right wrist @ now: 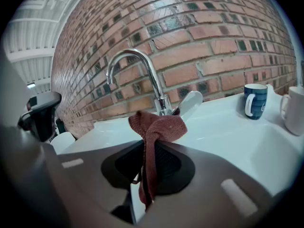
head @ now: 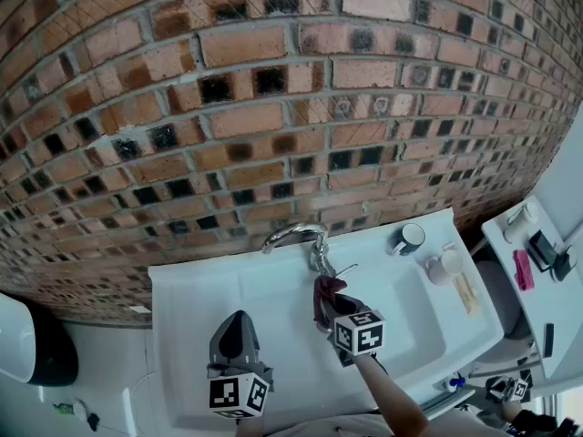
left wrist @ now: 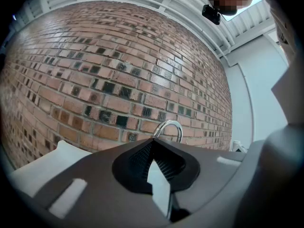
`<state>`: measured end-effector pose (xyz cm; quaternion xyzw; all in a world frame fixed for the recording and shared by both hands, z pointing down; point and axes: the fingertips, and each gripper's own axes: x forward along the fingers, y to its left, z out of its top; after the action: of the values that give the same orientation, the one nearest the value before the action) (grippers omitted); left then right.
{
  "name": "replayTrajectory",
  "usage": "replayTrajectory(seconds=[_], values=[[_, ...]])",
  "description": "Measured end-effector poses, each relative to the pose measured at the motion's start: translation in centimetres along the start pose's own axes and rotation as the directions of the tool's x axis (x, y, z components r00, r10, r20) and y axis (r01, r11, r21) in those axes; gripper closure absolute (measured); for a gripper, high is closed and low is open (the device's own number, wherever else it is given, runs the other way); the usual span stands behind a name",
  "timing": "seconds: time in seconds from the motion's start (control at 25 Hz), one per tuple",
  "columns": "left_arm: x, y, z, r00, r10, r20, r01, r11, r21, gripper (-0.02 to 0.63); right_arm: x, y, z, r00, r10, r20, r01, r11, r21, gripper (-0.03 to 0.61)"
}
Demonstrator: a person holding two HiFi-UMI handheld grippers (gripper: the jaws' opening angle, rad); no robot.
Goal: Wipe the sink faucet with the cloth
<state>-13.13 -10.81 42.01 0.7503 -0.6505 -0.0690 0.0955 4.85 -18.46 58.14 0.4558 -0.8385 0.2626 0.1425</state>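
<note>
Cloth (right wrist: 159,127): clamped in right gripper (head: 330,303), bunched ahead of jaws.
Faucet (right wrist: 137,63): just ahead of it.
Left gripper (left wrist: 153,144): closed, empty.
Wipe: press bunch onto neck, follow the curve.

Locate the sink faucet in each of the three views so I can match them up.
Head view: the faucet sits at centre, on the back rim of the sink.
Left gripper view: faucet low centre, arching just above the left gripper.
Right gripper view: faucet left of centre, behind the cloth in the right gripper.
Shared landmark: the brick wall behind it.
</note>
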Motion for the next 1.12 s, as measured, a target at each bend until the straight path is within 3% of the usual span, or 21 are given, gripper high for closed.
replayTrajectory(seconds=[0.2, 0.44, 0.64, 0.84, 1.12], values=[[1.4, 1.0, -1.0, 1.0, 0.015, -0.014, -0.015, 1.0, -0.008, 0.618, 2.3, -0.5, 0.9, 1.0, 0.014, -0.011, -0.015, 0.999, -0.033, 0.534], [2.0, 1.0, -1.7, 1.0, 0.004, -0.015, -0.004, 1.0, -0.014, 0.618, 1.1, -1.9, 2.1, 0.999, -0.007, 0.032, 0.008, 0.999, -0.037, 0.532], [2.1, 1.2, -1.7, 1.0, 0.008, -0.015, -0.008, 1.0, -0.014, 0.618, -2.1, -6.1, 5.3, 0.984, -0.11, 0.139, 0.109, 0.994, 0.018, 0.532], [2.0, 0.9, -1.5, 1.0, 0.005, -0.016, -0.005, 1.0, -0.014, 0.618, -5.1, -10.3, 8.6, 0.939, -0.239, 0.249, 0.217, 0.97, 0.113, 0.534], [1.8, 1.0, -1.1, 1.0, 0.005, 0.002, -0.005, 1.0, -0.015, 0.618, -5.0, -6.2, 10.6, 0.943, -0.161, 0.29, 0.167, 0.986, 0.006, 0.534]])
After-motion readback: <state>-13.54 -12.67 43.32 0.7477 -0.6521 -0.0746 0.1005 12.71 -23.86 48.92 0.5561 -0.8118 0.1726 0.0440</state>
